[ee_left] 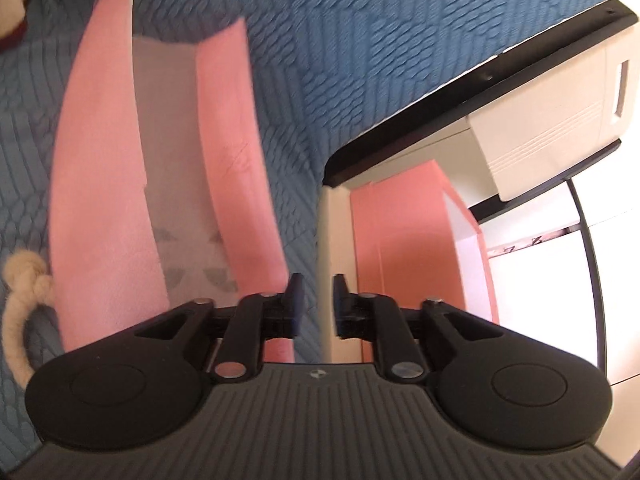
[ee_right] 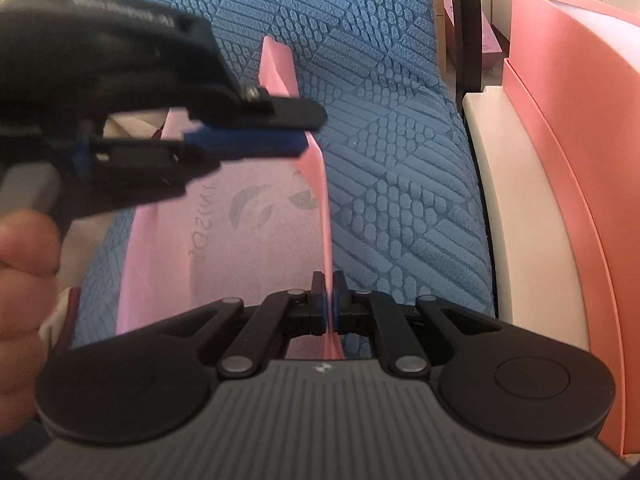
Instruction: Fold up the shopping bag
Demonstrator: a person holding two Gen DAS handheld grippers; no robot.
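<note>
The pink shopping bag [ee_right: 256, 224] lies flat on the blue textured cushion [ee_right: 400, 160], with its pale inner panel and a grey leaf logo facing up and its long sides turned in as narrow pink flaps. In the left wrist view we see a cream rope handle [ee_left: 24, 304] trailing off one end. Our right tongs [ee_right: 328, 304] are clenched on the raised pink edge of the bag, the paper pinched as a thin upright ridge between the blue pads. Our left tongs [ee_left: 316, 300] stand released with a clear gap and nothing between them; in the right wrist view they hover, blurred, above the far part of the bag [ee_right: 256, 132], held by a hand [ee_right: 24, 280]. We judge that the step in hand is pressing or re-gripping a side flap while the right side anchors the bag. To do it well, we should keep the right pinch steady so the crease line does not wander, bring the left tongs down onto the same flap further along, and take only that layer, not the cushion's fabric. A pink box [ee_right: 568, 160] stands just beside the cushion, well clear of the fold.
</note>
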